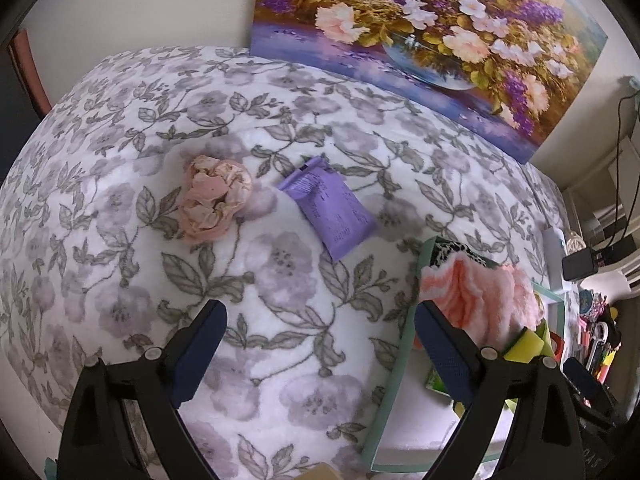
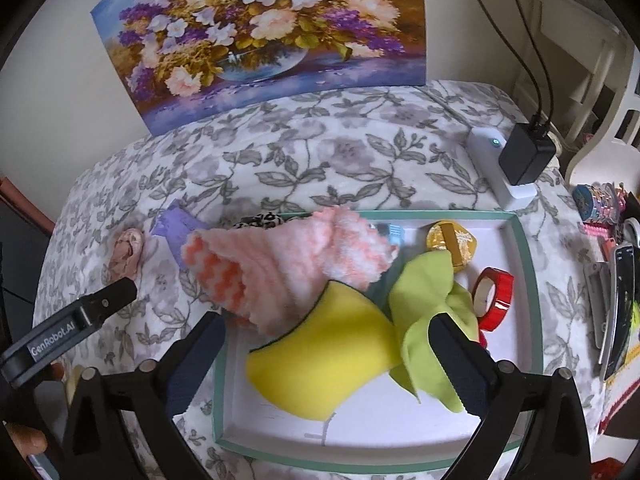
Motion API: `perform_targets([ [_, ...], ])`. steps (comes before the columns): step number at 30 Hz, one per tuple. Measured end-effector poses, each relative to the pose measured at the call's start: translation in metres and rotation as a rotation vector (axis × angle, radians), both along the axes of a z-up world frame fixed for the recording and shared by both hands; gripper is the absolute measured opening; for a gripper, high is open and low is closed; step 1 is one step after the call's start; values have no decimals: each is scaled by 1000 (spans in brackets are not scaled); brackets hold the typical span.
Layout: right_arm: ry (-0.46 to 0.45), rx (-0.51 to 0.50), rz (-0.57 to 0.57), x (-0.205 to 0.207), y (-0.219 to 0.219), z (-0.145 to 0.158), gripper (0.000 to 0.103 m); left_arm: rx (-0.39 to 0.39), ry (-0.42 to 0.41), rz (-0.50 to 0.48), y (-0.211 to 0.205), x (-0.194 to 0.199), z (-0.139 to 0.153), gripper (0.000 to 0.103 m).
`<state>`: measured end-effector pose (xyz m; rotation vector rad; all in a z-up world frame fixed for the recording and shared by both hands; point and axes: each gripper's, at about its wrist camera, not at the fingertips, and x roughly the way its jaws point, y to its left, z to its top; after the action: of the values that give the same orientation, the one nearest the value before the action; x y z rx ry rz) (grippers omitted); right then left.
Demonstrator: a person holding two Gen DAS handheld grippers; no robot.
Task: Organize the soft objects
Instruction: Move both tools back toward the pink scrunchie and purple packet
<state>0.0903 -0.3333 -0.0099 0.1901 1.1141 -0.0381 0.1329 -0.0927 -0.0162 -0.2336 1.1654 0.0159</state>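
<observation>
Both tools gape with nothing between their fingers: the right tool (image 2: pixel 326 354) hangs over a yellow sponge (image 2: pixel 324 350) in the tray (image 2: pixel 530 280), while beyond the left tool (image 1: pixel 320 348) lie a purple packet (image 1: pixel 330 208) and crumpled pink cloth (image 1: pixel 214 198).

The left gripper (image 2: pixel 120 296) carries the white words "GenRobot.AI" on its black side. The purple packet (image 1: pixel 330 208) has print too small to read.

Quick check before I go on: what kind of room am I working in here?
Most likely a bedroom or living space in a home, not a workshop. The work surface is covered by a plush floral blanket, a flower painting leans against the wall, and a charger sits plugged in beside cluttered shelves.
</observation>
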Motion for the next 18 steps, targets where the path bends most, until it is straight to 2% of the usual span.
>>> perform_targets([
  [11, -26, 8, 51, 1, 27, 4, 103, 37, -28, 124, 51, 7, 8, 96],
  [18, -42, 9, 103, 4, 57, 7, 103, 98, -57, 237, 99, 5, 16, 96],
])
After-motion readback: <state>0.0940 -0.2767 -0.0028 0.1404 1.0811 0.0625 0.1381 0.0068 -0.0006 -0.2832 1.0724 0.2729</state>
